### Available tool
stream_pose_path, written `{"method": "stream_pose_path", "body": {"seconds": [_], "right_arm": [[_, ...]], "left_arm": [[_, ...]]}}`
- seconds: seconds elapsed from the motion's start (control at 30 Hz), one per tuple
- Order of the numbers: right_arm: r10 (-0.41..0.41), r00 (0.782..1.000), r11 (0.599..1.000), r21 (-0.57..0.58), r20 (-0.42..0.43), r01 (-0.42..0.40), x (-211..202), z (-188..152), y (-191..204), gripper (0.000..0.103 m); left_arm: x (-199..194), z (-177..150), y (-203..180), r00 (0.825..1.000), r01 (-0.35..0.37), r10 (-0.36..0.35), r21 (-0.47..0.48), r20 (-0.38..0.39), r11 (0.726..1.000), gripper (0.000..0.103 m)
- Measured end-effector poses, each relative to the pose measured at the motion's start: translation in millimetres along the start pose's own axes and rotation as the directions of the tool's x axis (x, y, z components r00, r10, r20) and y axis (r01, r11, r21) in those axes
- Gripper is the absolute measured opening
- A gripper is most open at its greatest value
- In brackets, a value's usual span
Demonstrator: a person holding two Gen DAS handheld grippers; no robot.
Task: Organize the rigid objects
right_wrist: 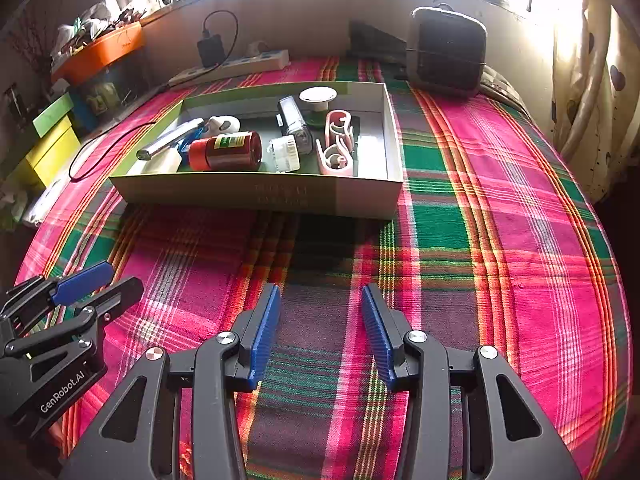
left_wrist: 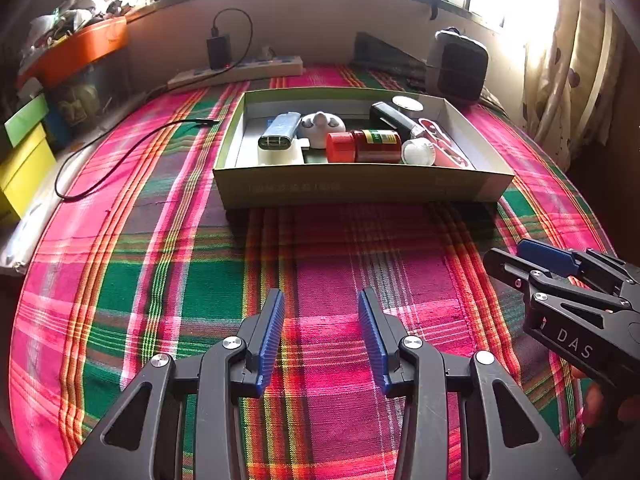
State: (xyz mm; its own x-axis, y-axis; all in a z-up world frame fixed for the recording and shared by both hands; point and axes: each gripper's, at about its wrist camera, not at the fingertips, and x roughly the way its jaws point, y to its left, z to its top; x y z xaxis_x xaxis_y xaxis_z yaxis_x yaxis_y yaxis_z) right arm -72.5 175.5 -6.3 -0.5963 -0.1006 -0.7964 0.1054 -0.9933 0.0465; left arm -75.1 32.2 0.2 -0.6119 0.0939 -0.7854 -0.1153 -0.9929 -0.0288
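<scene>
**Both grippers empty, everything's already in the box?**

Blue pads fill the bottom of both wrist views; the left hand-held gripper (left_wrist: 322, 336) has its jaws spread with only plaid cloth between them; same story for the right hand-held gripper (right_wrist: 320, 334), spread and pinching nothing.

The rigid stuff all sits in the shallow cardboard box (left_wrist: 360, 186) at the upper middle of the frame: a red-capped bottle (left_wrist: 364, 146) lying on its side, a silver rectangular gadget (left_wrist: 278, 132) left of it, a white rounded thing (left_wrist: 320, 128) behind, a black tube (left_wrist: 394, 120), a small white jar (left_wrist: 418, 152), a white disc (right_wrist: 318, 96) at the back, and pink-and-white clips (right_wrist: 338, 144) toward the right side. I can't spot anything loose on the cloth, so my guess is the job's near done, or a reshuffle inside the box comes next.

What could go wrong: that bottle looks ready to roll if a finger nudges it; the pieces are packed touching each other, so reaching for one likely shoves its neighbour; the light box could slide if pushed on the wall.

Surface is a pink, green and orange plaid cloth (right_wrist: 500, 240); it looks soft, and I can't tell what's under it. A black cable (left_wrist: 120, 160) trails at upper left, a power strip (left_wrist: 236, 72) sits along the back wall, a dark bag (left_wrist: 460, 64) at upper right, bright windows and a curtain (left_wrist: 572, 80) behind.
</scene>
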Motion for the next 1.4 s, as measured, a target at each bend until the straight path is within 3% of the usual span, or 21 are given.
{"method": "stream_pose_path", "body": {"seconds": [0.23, 0.3, 0.4, 0.63, 1.4], "right_arm": [[-0.039, 0.999, 0.998, -0.038, 0.011, 0.040, 1, -2, 5, 0.044], [-0.062, 0.998, 0.998, -0.031, 0.011, 0.062, 2, -2, 3, 0.058], [-0.067, 0.998, 0.998, 0.008, 0.006, 0.067, 3, -3, -7, 0.069], [-0.069, 0.998, 0.998, 0.004, 0.006, 0.069, 4, -2, -5, 0.070], [-0.068, 0.998, 0.998, 0.005, 0.007, 0.068, 4, -2, -6, 0.070]], "left_arm": [[1, -2, -6, 0.999, -0.045, 0.045, -0.018, 0.013, 0.999, 0.041], [2, -2, -11, 0.998, -0.060, 0.060, 0.001, 0.012, 0.998, 0.045], [2, -2, -10, 0.998, -0.056, 0.057, -0.013, 0.012, 0.998, 0.047], [4, -1, -14, 0.997, -0.072, 0.072, -0.018, 0.009, 0.997, 0.051], [5, -1, -14, 0.997, -0.074, 0.074, -0.015, 0.009, 0.997, 0.052]]}}
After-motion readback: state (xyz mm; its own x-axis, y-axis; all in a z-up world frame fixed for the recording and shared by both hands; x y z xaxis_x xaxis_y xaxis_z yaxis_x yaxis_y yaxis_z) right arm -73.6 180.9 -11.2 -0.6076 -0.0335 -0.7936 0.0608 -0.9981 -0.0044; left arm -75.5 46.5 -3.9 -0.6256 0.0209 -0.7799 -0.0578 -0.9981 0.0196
